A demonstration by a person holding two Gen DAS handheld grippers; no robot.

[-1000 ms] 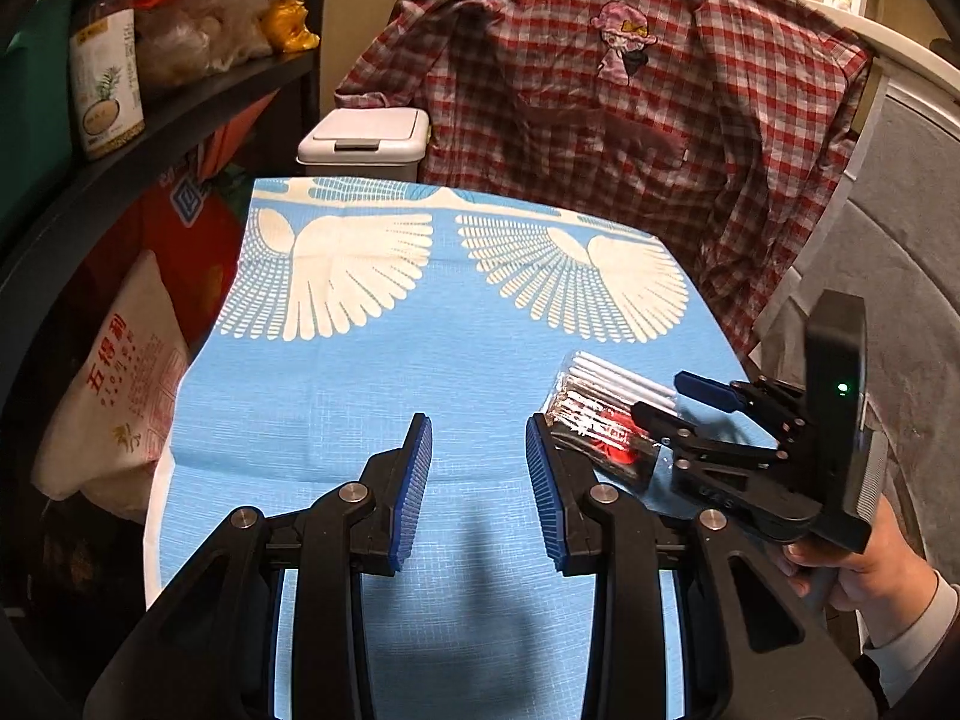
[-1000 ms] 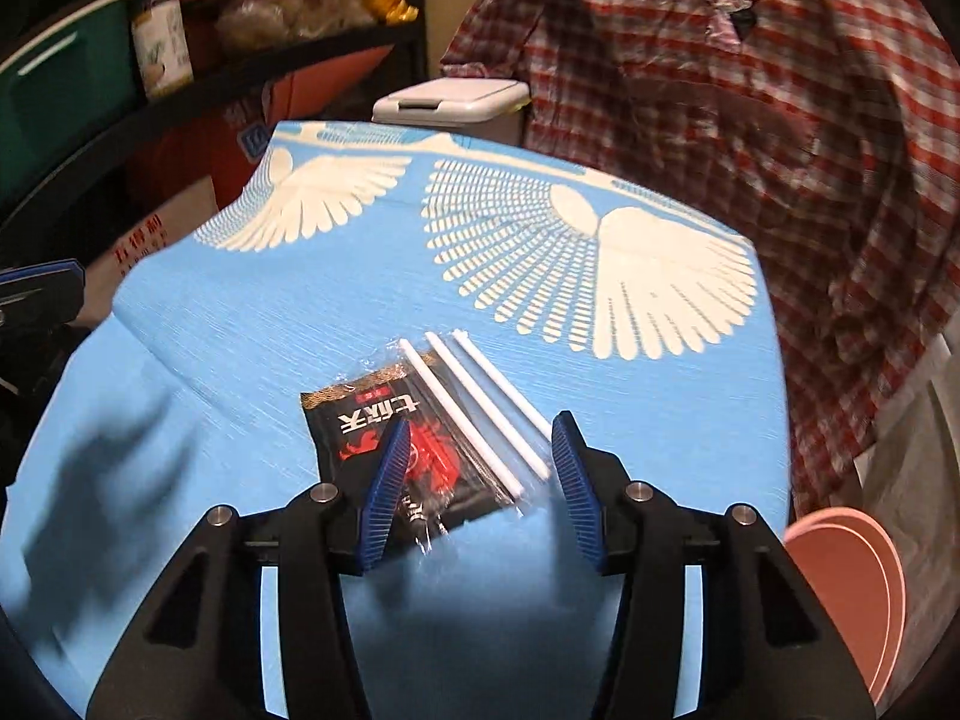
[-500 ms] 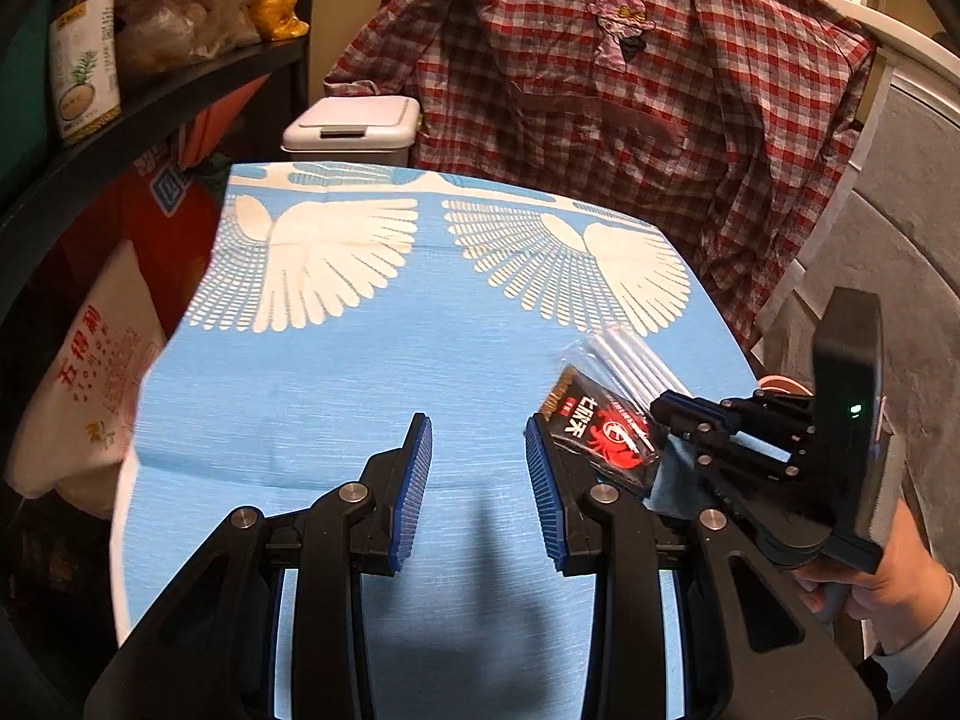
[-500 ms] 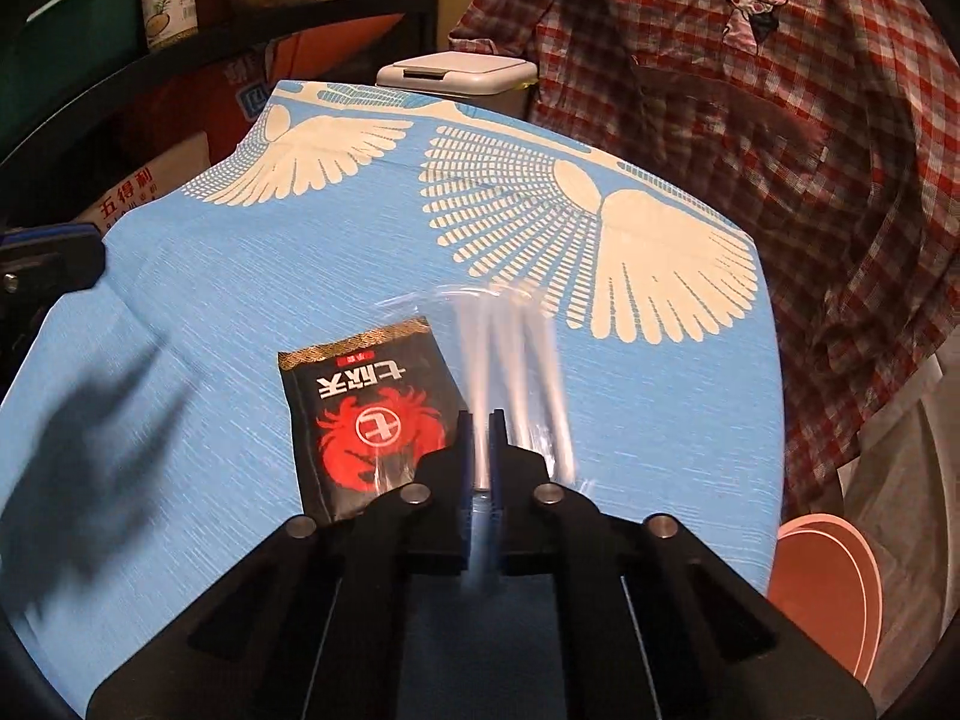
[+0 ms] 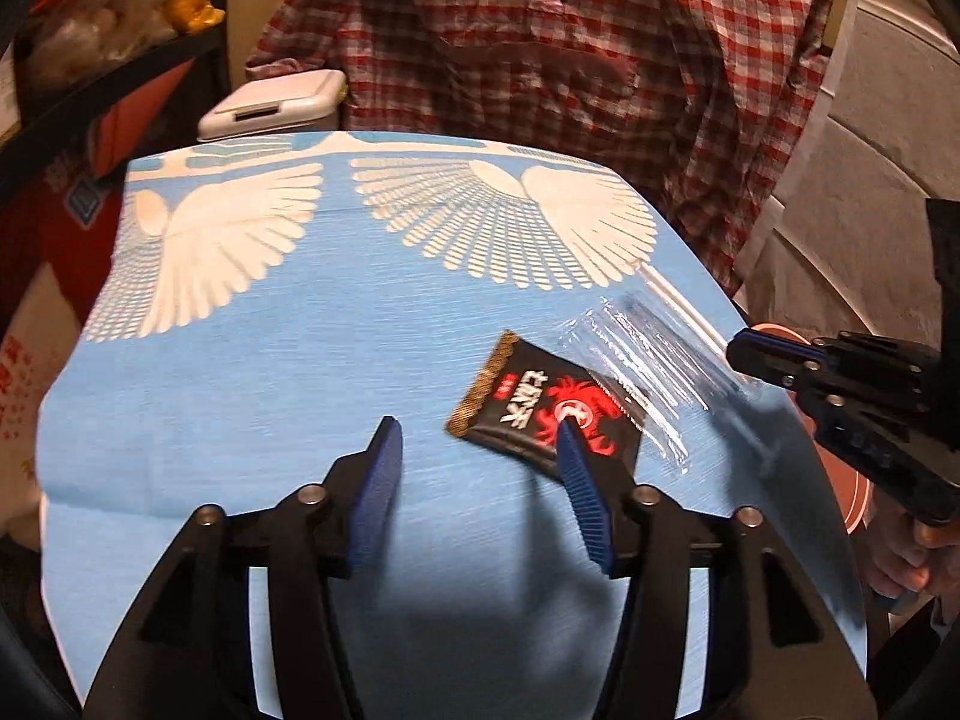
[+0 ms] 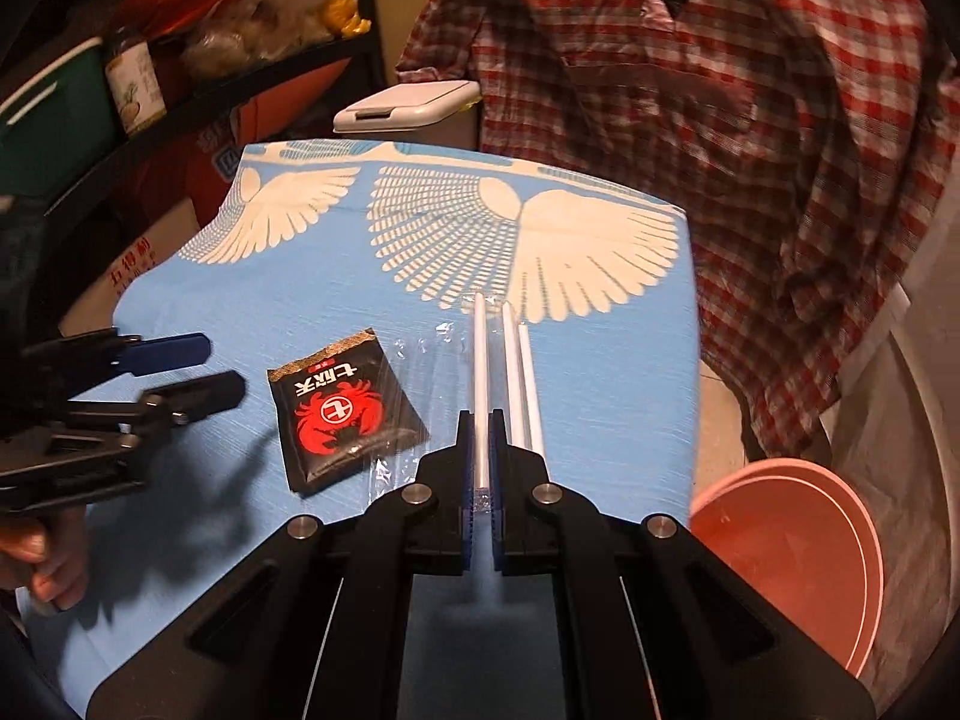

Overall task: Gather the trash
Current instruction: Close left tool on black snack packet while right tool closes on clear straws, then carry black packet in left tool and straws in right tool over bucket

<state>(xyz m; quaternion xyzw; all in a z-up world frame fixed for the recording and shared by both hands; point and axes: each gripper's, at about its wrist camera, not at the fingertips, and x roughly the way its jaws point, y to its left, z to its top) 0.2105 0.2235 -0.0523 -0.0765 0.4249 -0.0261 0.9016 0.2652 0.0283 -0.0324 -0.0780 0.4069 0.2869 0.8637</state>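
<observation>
A black sauce packet (image 5: 528, 408) (image 6: 336, 405) with a red crab print lies on the blue tablecloth (image 5: 300, 360) (image 6: 600, 372). Beside it is a clear plastic wrapper with white straws (image 6: 513, 360) (image 5: 654, 354). My right gripper (image 6: 480, 426) is shut on the wrapper with straws, one straw between its pads, lifted a little off the cloth. It also shows in the left wrist view (image 5: 744, 354). My left gripper (image 5: 477, 438) is open and empty, just in front of the packet. It shows at the left of the right wrist view (image 6: 216, 369).
A white lidded trash bin (image 5: 276, 105) (image 6: 414, 105) stands behind the table's far edge. A plaid shirt (image 5: 570, 60) hangs at the back. Dark shelves with jars and bags (image 6: 138, 78) line the left. A pink basin (image 6: 798, 552) sits low at the right.
My right gripper closed on the wrapper with straws and raised it, pulling it away from the black packet. My left gripper opened wider and moved closer to the packet.
</observation>
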